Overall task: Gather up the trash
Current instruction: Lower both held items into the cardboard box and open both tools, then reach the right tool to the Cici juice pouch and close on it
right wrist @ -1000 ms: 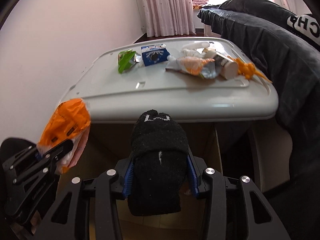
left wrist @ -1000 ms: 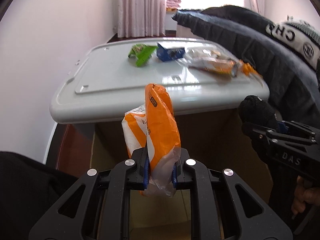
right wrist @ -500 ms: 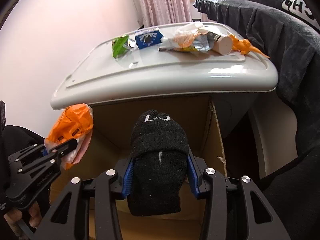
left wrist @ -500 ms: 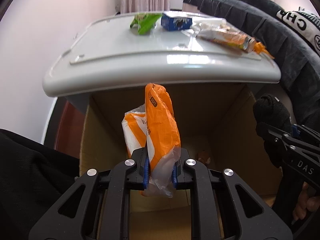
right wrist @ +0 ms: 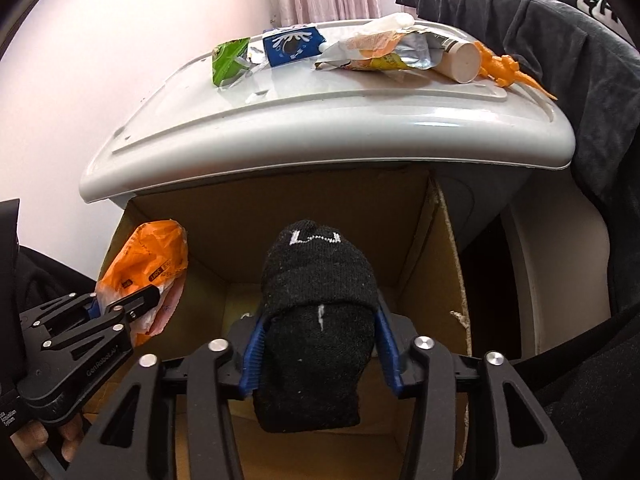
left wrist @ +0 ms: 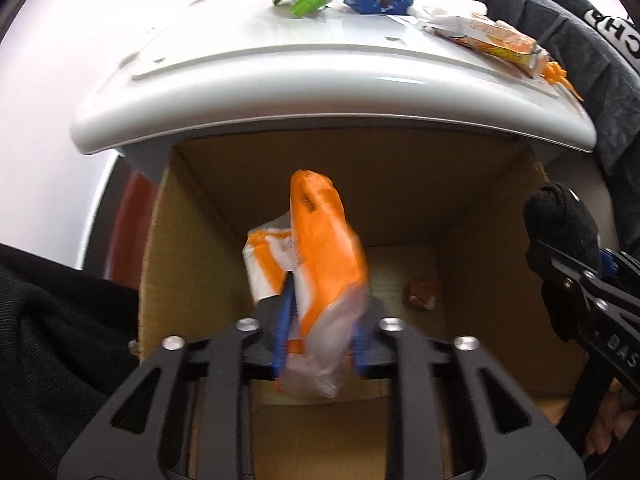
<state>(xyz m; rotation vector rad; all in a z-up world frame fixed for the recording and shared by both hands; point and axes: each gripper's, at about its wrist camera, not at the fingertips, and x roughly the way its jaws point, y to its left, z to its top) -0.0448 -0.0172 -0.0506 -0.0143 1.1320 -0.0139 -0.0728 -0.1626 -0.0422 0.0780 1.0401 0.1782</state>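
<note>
Over an open cardboard box (left wrist: 400,184), my left gripper (left wrist: 320,336) points down with its jaws opening. A crumpled orange and white plastic bag (left wrist: 320,248) stands blurred and loose between the spread blue pads. My right gripper (right wrist: 320,356) hangs over the same box (right wrist: 320,208), and its jaws are opening too. A rolled black sock (right wrist: 320,292) sits between them, with a gap showing at the right pad. In the right wrist view the orange bag (right wrist: 152,256) shows at the left. In the left wrist view the sock (left wrist: 560,216) shows at the right.
A white plastic lid (right wrist: 320,136) overhangs the box's far side. On it lie a green wrapper (right wrist: 228,60), a blue carton (right wrist: 292,46), a foil pouch (right wrist: 380,52), a tube (right wrist: 460,64) and an orange toy (right wrist: 504,68). A dark jacket (right wrist: 580,60) hangs at the right. A small brown scrap (left wrist: 422,294) lies in the box.
Both grippers have sunk toward the box and tipped further down into it. Both pairs of jaws have spread. The orange bag has gone blurred and slack in the left one.
</note>
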